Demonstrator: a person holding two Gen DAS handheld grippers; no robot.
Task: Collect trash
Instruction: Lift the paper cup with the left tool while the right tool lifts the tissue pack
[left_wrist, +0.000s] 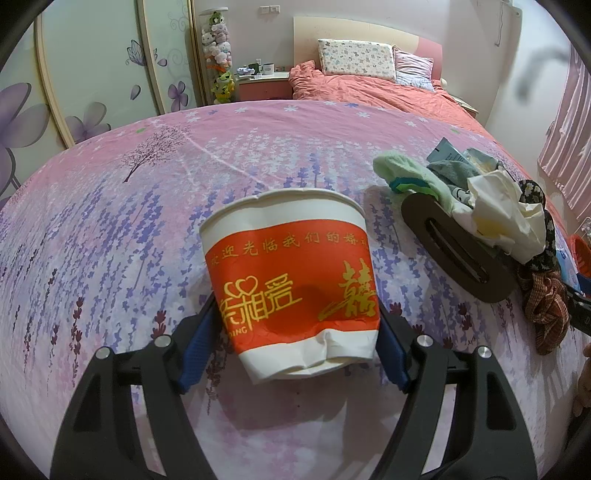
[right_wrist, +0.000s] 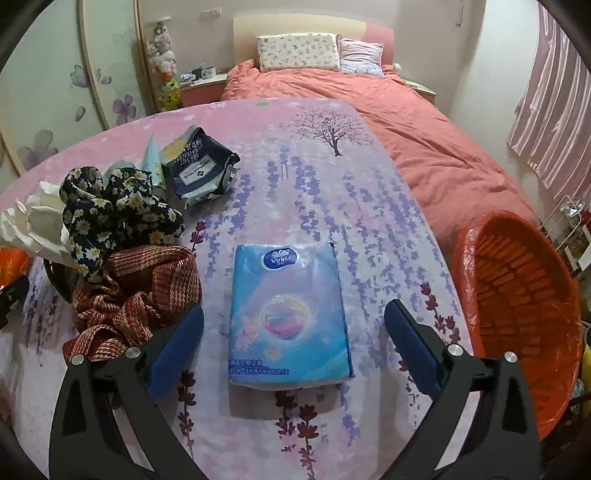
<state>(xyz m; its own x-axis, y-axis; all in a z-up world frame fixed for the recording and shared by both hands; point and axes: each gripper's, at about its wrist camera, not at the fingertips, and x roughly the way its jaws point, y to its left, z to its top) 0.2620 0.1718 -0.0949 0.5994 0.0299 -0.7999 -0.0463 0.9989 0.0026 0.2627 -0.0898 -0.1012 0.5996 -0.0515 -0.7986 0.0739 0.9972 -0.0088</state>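
Left gripper (left_wrist: 295, 325): pads clamped on the dented lower sides of a red-and-white paper cup (left_wrist: 291, 288), held above the floral bedsheet (left_wrist: 110, 229). Right gripper (right_wrist: 293, 343): jaws wide apart, straddling without touching a blue tissue pack (right_wrist: 290, 314) lying flat on the sheet. Orange basket (right_wrist: 524, 295): beyond the sheet's right edge.

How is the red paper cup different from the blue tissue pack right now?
The paper cup is red and white, dented near its base, and clamped between the left gripper fingers. The tissue pack is blue, flat and smooth, lying on the bedsheet between the open right gripper fingers, untouched. Both carry printed lettering.
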